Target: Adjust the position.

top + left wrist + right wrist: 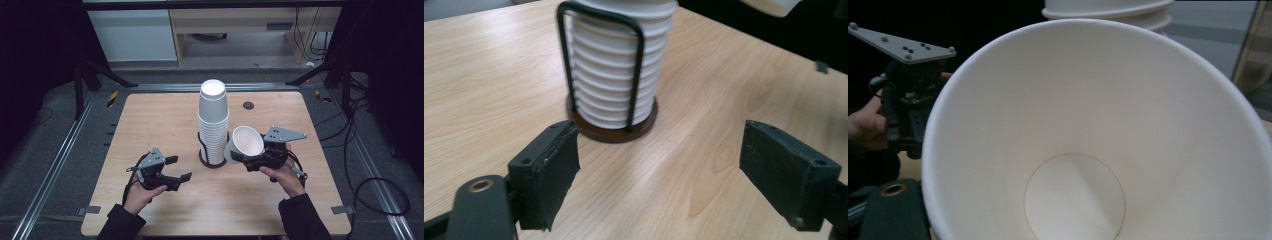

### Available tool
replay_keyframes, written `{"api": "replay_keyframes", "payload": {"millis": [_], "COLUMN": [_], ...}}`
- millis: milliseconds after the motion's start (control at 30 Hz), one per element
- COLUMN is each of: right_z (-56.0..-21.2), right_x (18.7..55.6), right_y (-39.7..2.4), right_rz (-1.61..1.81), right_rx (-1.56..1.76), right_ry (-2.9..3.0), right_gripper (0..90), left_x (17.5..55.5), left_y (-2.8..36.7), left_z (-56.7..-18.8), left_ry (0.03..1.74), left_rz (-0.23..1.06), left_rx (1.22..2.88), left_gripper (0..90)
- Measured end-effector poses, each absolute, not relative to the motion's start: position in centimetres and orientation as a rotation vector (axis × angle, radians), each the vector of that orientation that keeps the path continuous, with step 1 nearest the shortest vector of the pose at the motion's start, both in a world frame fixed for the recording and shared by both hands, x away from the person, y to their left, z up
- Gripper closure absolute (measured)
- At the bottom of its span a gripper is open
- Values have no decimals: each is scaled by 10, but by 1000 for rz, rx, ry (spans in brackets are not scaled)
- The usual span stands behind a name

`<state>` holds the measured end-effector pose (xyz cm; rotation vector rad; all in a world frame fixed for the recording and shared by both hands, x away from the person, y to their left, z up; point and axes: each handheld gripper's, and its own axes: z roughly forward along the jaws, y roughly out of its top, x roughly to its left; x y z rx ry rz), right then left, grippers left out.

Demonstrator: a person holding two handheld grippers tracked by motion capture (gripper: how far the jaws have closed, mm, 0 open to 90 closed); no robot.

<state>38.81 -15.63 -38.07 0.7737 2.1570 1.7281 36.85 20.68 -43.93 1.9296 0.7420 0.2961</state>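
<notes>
Right gripper (248, 162): clamped on a paper cup (246, 142), tipped at three o'clock of the stack (213, 120); likely for stacking
Left gripper (181, 168): jaws apart, empty; waiting at eight o'clock

The paper cup (1098, 130) hides the right tool's jaws.

Light wood tabletop (150, 120), small dark round grommet (248, 105) near far edge. Grey floor beyond, black cables (367, 150) trailing right, pale cabinet (132, 32) behind.
</notes>
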Motion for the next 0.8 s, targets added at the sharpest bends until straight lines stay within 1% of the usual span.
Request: {"api": "replay_keyframes", "payload": {"millis": [367,800], "right_z": [-382,-387], "right_x": [395,406], "right_y": [-175,-202], "right_rz": [1629,1373], "right_rx": [890,1079], "right_ry": [2101,1996], "right_gripper": [142,142], "left_x": [371,375], "left_y": [215,223], "left_z": [-440,-442], "left_ry": [780,839], "left_rz": [326,361], "left_rx": [1930,1935], "left_gripper": [153,151]}}
